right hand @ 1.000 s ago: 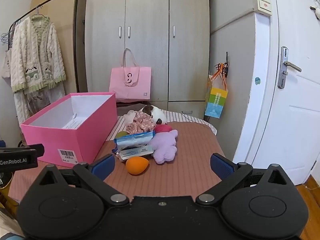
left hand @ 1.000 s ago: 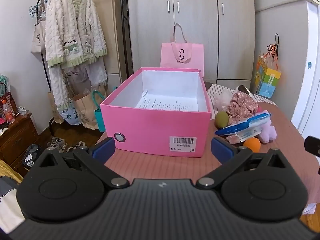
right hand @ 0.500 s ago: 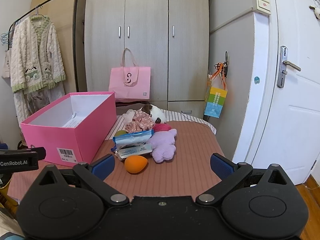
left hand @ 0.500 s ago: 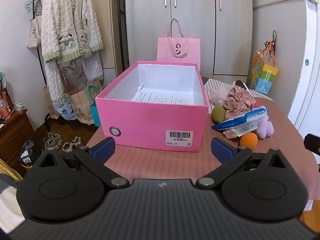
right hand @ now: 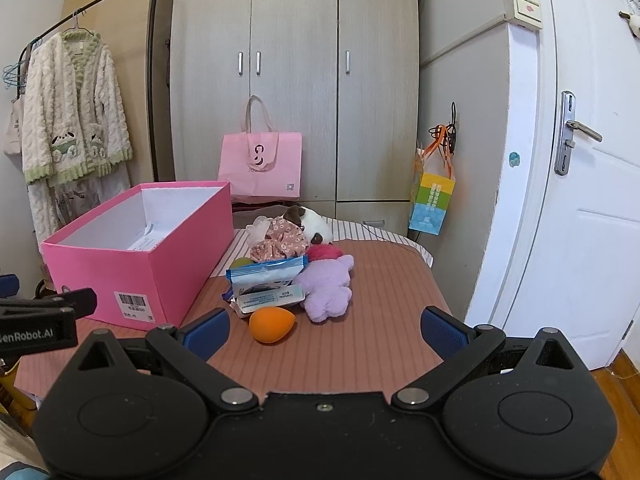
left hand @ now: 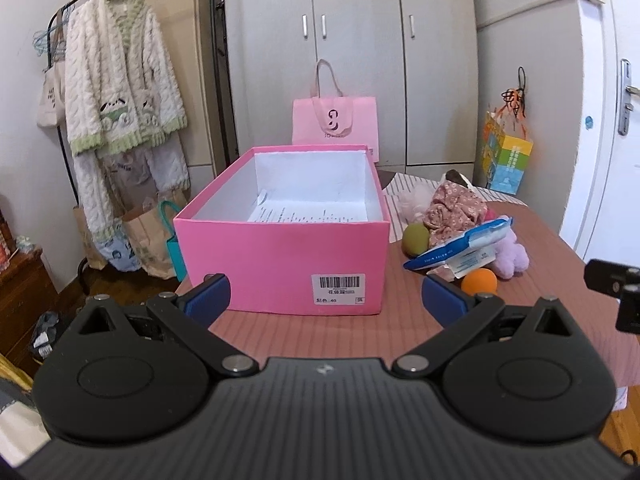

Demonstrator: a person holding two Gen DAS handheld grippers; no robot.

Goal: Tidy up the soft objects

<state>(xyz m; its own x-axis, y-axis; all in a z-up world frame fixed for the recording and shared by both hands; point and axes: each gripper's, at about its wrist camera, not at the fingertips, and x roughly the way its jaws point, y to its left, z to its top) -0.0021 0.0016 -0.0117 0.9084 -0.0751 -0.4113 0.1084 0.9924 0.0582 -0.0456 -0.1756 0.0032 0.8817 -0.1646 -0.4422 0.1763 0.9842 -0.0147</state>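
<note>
An open pink box (left hand: pixel 280 264) (right hand: pixel 132 276) stands on the table's left, with only a printed paper inside. To its right lies a pile: an orange sponge egg (right hand: pixel 272 324) (left hand: pixel 479 281), a blue wipes pack (right hand: pixel 267 274) (left hand: pixel 460 244), a purple plush (right hand: pixel 326 286), a floral scrunchie (right hand: pixel 280 238) (left hand: pixel 456 210), a green sponge egg (left hand: pixel 416 239), a pink ball (right hand: pixel 324 251) and a brown-and-white plush (right hand: pixel 310 222). My left gripper (left hand: pixel 324 296) is open and empty before the box. My right gripper (right hand: pixel 324 330) is open and empty, just short of the orange egg.
The table (right hand: pixel 380 344) has a striped brown cover, its right edge near a white door (right hand: pixel 592 240). A pink tote bag (right hand: pixel 260 168) stands behind, before grey wardrobes (right hand: pixel 296 80). A clothes rack with a fuzzy robe (left hand: pixel 116 92) and bags on the floor stand left.
The left gripper has drawn back and lifted slightly, so the box looks smaller and lower. The right gripper has barely moved. Both remain open.
</note>
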